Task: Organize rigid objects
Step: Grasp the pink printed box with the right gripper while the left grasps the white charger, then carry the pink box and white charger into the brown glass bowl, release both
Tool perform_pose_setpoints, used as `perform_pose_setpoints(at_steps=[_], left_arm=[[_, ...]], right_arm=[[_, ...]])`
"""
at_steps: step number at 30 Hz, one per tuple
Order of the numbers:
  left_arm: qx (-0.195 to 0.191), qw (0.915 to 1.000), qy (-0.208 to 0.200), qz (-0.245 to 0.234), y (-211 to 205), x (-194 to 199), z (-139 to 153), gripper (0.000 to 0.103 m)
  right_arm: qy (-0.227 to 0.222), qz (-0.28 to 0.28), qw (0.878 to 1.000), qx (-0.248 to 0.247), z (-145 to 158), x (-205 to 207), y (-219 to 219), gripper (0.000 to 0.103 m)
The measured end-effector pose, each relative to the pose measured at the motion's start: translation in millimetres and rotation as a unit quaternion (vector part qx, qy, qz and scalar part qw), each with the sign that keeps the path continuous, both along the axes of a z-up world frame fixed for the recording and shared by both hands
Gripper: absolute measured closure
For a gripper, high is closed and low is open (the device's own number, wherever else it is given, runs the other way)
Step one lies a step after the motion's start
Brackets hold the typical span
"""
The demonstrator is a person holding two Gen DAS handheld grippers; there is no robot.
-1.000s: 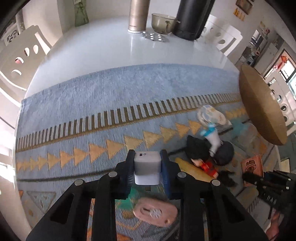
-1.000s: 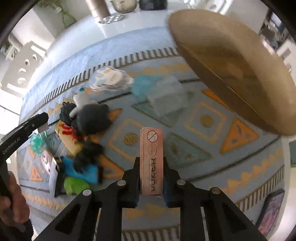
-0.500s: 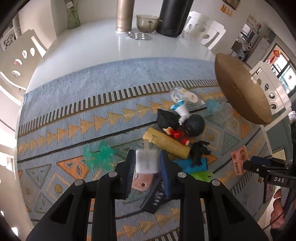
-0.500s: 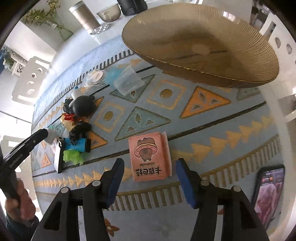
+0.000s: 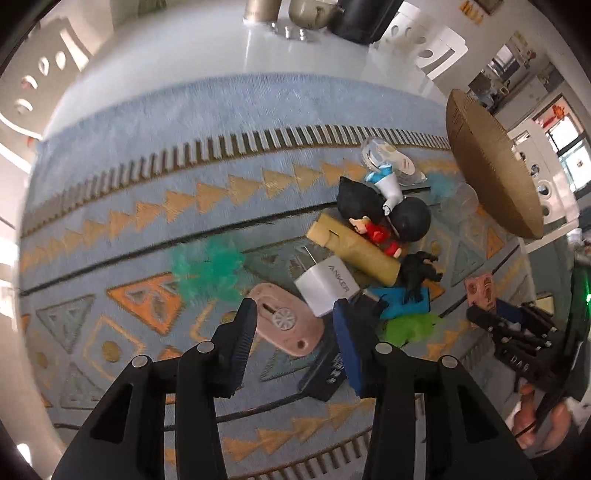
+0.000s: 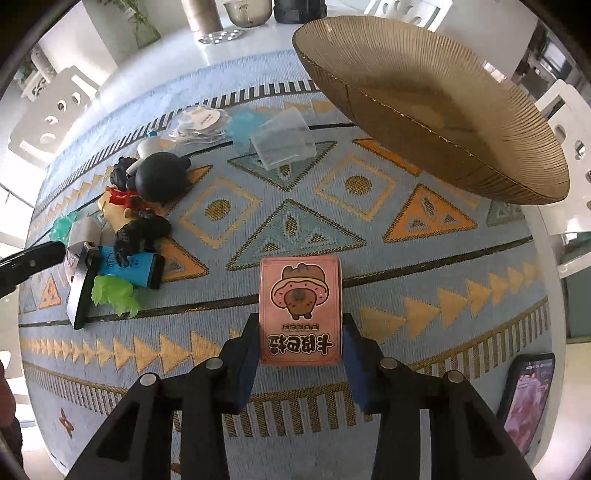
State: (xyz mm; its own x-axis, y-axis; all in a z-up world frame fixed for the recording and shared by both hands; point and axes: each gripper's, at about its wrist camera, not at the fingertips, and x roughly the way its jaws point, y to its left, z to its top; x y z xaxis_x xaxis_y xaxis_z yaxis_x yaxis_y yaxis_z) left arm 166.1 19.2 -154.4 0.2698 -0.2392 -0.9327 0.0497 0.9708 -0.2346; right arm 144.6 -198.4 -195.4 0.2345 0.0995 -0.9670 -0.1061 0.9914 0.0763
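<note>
My left gripper [image 5: 293, 319] is open over a pile of small objects on the patterned rug. A white Anker charger [image 5: 327, 286] lies just beyond its fingertips, free of the jaws, beside a pink oval case [image 5: 286, 319]. My right gripper [image 6: 299, 332] is open around a pink poker card box [image 6: 300, 308] that lies flat on the rug; the pads stand beside it with small gaps. The box also shows in the left wrist view [image 5: 480, 291]. The large brown ribbed bowl [image 6: 443, 110] stands beyond the box to the right.
The pile holds black figurines [image 5: 384, 210], a tan cylinder [image 5: 354, 247], a blue box [image 5: 402, 301], green plastic bits [image 5: 410, 326] and a dark flat box [image 5: 325, 373]. A clear cup [image 6: 282, 142] lies near the bowl. A phone [image 6: 528, 395] lies at the right edge. Canisters [image 5: 258, 9] stand far back.
My left gripper opened and let go of the white charger, which now lies on the pile. My right gripper, open since half a second ago, has moved in around the pink card box.
</note>
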Motion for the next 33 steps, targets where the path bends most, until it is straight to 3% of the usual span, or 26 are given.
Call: perform_pose_setpoints(at_steps=[4, 8, 11, 17, 22, 27, 31, 33], left_arm=[[-0.028, 0.9996, 0.003, -0.007, -11.5, 12.8, -1.0, 0.063], [-0.006, 0.9998, 0.019, -0.002, -26.2, 21.1, -9.5, 0.064], [0.022, 0.9991, 0.035, 0.006, -32.2, 21.8, -18.0, 0.071], [0.009, 0.9991, 0.011, 0.041, -13.5, 12.3, -13.0, 0.076], [-0.015, 0.9986, -0.024, 0.044, -8.7, 0.5, 11.4, 0.077], [-0.027, 0.9978, -0.055, 0.026, -26.2, 9.1, 41.3, 0.077], [-0.046, 0.9927, -0.109, -0.022, -64.7, 21.3, 84.5, 0.077], [-0.056, 0.9881, -0.133, -0.051, -87.8, 32.2, 105.2, 0.077]], right_arm=[[-0.002, 0.006, 1.0, -0.007, -0.2, 1.2, 7.4, 0.063], [0.0, 0.005, 1.0, -0.006, -0.6, 0.2, -1.5, 0.062], [0.002, 0.005, 1.0, -0.007, 5.6, 0.9, -13.1, 0.062], [-0.002, -0.006, 1.0, -0.005, 12.3, -1.8, -28.1, 0.063], [-0.026, -0.017, 0.999, 0.024, 36.6, -5.9, -40.4, 0.063], [-0.087, -0.021, 0.995, 0.039, 90.5, -5.5, -52.6, 0.063], [-0.138, -0.057, 0.988, 0.027, 131.2, 3.4, -84.5, 0.063], [-0.141, -0.087, 0.986, 0.009, 139.3, 13.9, -106.3, 0.063]])
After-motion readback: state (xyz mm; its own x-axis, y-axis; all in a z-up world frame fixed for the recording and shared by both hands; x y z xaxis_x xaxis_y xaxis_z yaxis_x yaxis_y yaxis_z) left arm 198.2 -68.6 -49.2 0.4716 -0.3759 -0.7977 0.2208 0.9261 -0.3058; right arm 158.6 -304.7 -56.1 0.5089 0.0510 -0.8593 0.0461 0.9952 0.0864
